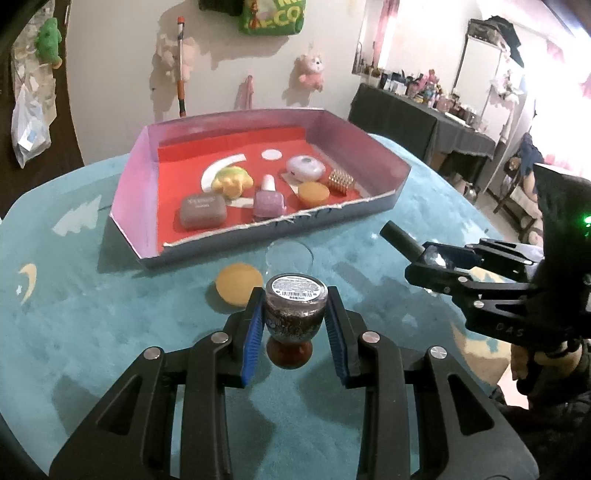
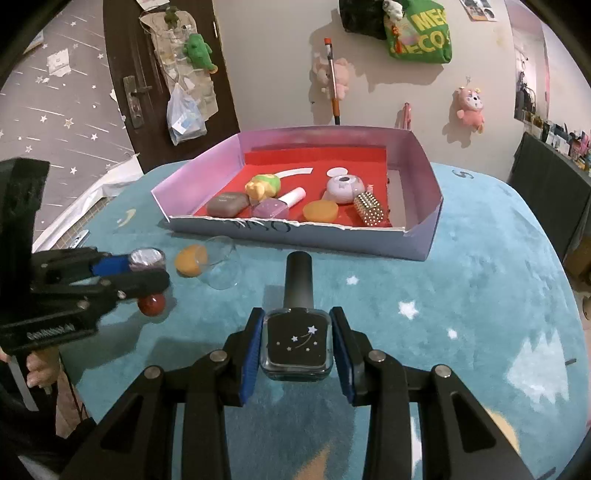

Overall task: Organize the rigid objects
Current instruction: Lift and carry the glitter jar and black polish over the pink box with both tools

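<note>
**Over the teal table: both grippers clamped on small bottles**

Between the blue pads of the left gripper sits a glittery bottle with a round red cap, pinched on both sides and held bottom-up toward the camera. The right gripper is clamped on a square black nail polish bottle, its black cap pointing away toward the box.

Just beyond the left jaws, an orange disc and a clear glass dish lie on the teal tablecloth. Farther back stands the open pink-walled box with a red floor, holding a brown case, a yellow-green toy, a lilac polish bottle, an orange disc, a lilac round device and a studded gold block.

The left view alone shows the printed label on the glittery bottle's base; its text is too small to read. The right view alone shows the star-and-comet print on the black bottle, the white lettering "GenRobot.AI" on the left gripper's body, and a hand gripping its handle. A green bag on the wall reads partly "ME" and "ECO".
</note>
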The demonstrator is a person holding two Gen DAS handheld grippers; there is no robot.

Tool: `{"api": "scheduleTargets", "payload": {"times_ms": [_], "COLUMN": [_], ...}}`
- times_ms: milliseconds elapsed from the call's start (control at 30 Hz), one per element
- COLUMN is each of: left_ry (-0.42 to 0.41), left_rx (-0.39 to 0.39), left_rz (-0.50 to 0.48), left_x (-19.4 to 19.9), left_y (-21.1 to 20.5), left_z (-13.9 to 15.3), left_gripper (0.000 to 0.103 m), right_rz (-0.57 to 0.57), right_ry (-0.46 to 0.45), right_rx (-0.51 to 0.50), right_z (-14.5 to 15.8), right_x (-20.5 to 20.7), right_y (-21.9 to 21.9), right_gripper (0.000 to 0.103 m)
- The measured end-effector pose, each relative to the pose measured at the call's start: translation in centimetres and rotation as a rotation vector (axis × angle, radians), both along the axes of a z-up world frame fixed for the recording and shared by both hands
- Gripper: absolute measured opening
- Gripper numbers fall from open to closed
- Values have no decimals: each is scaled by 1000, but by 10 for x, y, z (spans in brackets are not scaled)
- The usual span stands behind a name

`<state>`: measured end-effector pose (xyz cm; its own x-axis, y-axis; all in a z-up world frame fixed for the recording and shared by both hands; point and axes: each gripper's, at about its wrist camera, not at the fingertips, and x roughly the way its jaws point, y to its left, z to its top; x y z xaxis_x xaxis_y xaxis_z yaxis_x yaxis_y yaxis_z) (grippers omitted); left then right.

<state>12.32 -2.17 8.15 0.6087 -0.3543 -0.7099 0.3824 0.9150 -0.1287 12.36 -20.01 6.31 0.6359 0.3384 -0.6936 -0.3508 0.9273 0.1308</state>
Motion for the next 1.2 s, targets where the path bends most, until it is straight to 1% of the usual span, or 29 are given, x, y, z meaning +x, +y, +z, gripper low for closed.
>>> {"api": "scheduleTargets", "payload": {"times_ms": [167, 367, 467, 600, 733, 767, 867, 967, 1033, 1200], "left_ry": [-10, -25, -42, -27, 34, 58, 107, 169, 203, 283], "left_rx": [0, -21, -5, 24, 81, 97, 139, 182, 201, 245], "left_rz": [9, 1, -5, -22, -27, -31, -23, -13, -12, 10], "left_x": [2, 12, 24, 53, 92, 104, 128, 155, 168, 202], "left_y": [5, 15, 20, 22, 18, 16, 14, 12, 12, 12], "left_z": [9, 32, 50, 70, 73, 72, 66, 57, 51, 32], "left_gripper": [30, 30, 30, 30, 30, 30, 30, 30, 30, 30], "right_rz": [10, 22, 38, 63, 90, 101, 113, 124, 131, 140], "right_ry": [-9, -12, -33, -74, -74, -67, -43, -9, 29, 100], "right_rx": [4, 30, 43, 40, 55, 56, 41, 3, -16, -45], "right_z": [3, 6, 19, 42, 61, 65, 67, 60, 54, 39], "right_x": [0, 5, 15, 39, 79, 95, 128, 163, 187, 225], "right_y": [1, 2, 2, 6, 17, 22, 36, 52, 60, 71], "right_gripper": [38, 38, 38, 38, 38, 38, 38, 38, 38, 38]}}
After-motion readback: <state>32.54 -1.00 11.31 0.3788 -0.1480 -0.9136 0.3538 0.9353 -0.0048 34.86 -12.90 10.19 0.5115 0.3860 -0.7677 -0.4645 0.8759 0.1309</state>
